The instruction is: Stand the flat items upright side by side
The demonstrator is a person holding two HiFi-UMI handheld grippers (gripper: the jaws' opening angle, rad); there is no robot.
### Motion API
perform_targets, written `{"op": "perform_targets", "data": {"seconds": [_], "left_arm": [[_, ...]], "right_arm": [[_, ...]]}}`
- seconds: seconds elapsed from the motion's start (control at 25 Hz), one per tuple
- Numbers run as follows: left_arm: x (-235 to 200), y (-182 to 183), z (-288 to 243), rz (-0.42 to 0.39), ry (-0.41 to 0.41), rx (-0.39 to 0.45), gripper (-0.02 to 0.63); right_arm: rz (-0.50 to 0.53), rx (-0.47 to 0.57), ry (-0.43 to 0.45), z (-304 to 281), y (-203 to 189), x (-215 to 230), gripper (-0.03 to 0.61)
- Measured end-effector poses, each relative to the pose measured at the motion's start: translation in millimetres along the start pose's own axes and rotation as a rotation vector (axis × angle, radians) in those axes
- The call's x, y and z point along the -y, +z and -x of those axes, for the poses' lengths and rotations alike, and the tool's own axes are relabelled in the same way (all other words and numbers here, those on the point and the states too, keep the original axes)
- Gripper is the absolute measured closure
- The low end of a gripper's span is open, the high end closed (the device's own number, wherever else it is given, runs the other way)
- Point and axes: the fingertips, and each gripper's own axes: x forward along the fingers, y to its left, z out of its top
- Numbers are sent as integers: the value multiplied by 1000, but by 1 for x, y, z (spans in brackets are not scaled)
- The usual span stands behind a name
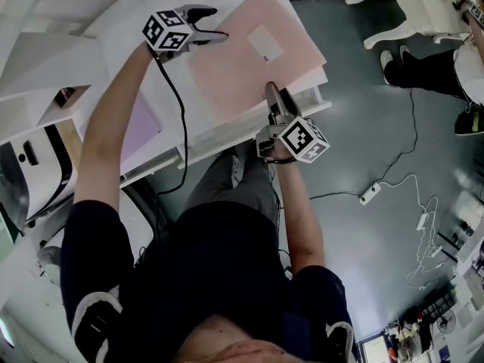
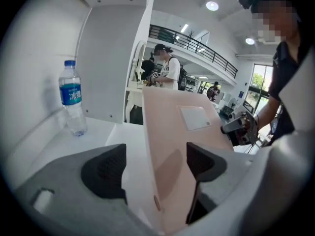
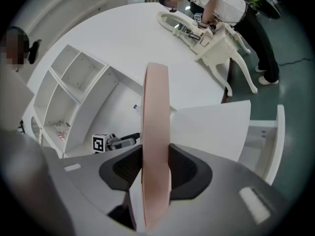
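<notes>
Right gripper (image 3: pixel 155 168) is clamped narrow on the edge of the pink folder (image 3: pixel 155 107), which shows edge-on and upright in its view. Left gripper (image 2: pixel 155 165) has its jaws wide with the folder's other end between them; left pad is clear of it, and right pad contact is unclear. Folder is tilted over the white desk (image 2: pixel 98 132). White label (image 2: pixel 195 117) is on its face. Bottle (image 2: pixel 71 104) stands in the desk's back corner.

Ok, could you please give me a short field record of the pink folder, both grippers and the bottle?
Item: pink folder, held on edge, slanted
Right gripper: shut on the folder's edge
Left gripper: open, folder between the jaws, left pad clear of it
Bottle: water bottle, upright, on the white shelf
</notes>
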Motion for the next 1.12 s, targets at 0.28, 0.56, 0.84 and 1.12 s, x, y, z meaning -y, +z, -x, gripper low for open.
{"op": "perform_targets", "data": {"seconds": [0.28,0.56,0.84,1.12], "left_arm": [[7,25,32,-24,170,152,210],[26,38,65,-9,286,258,196],[57,38,92,-37,372,302,202],[88,51,128,-87,500,379,350]], "right_arm": [[168,7,-2,11,21,-23,419],[239,13,3,22,35,-39,420],[318,19,-1,29,36,-50,420],[396,39,19,38,46,-69,422]]}}
